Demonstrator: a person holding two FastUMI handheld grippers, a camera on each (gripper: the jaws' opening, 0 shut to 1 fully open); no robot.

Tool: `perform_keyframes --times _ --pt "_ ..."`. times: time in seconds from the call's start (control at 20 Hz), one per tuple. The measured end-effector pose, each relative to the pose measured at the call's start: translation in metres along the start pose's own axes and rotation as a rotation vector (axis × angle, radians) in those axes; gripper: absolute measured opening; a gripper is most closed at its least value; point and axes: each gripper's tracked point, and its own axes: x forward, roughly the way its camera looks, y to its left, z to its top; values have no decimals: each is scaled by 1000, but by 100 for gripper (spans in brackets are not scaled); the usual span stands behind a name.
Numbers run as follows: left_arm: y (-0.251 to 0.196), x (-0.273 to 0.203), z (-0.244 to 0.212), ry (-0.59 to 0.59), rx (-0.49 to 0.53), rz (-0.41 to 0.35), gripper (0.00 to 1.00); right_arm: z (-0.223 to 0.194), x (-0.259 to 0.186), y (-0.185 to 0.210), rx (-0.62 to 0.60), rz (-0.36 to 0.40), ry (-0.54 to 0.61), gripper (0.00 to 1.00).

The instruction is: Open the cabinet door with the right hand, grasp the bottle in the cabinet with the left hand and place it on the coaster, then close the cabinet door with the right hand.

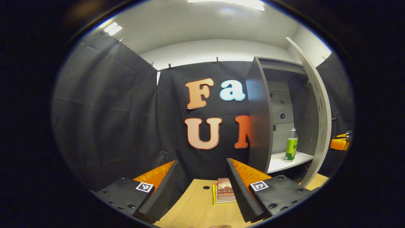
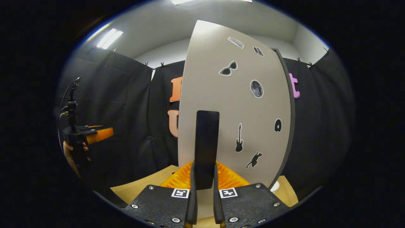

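Cabinet door (image 2: pixel 234 117) hides bottle, handle (image 2: pixel 207 148) clamped

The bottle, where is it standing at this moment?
In the left gripper view, the bottle stands upright at the right, on the white shelf inside the open cabinet, beside its door.

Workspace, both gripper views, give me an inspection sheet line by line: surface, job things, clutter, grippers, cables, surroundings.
Surface: wooden table, bare part with a small hole.
Job's things: cabinet stands open; door swung out; bottle upright on the shelf inside. Coaster: cannot tell.
Clutter: stack of books on the table.
Grippers: left gripper open, holding nothing, facing the wall; right gripper shut on the door handle.
Cables: a cable runs up from the left gripper, seen in the right gripper view.
Surroundings: black cloth walls, white ceiling with lights.
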Motion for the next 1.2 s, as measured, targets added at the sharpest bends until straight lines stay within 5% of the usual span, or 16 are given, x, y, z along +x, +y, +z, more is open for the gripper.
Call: perform_keyframes --times 0.55,1.2 --pt "-102 22 -10 17 -2 -148 95 12 -53 -69 -64 -196 -114 15" --pt "-294 63 -38 82 -33 -400 94 9 -81 -125 16 -276 -154 14"
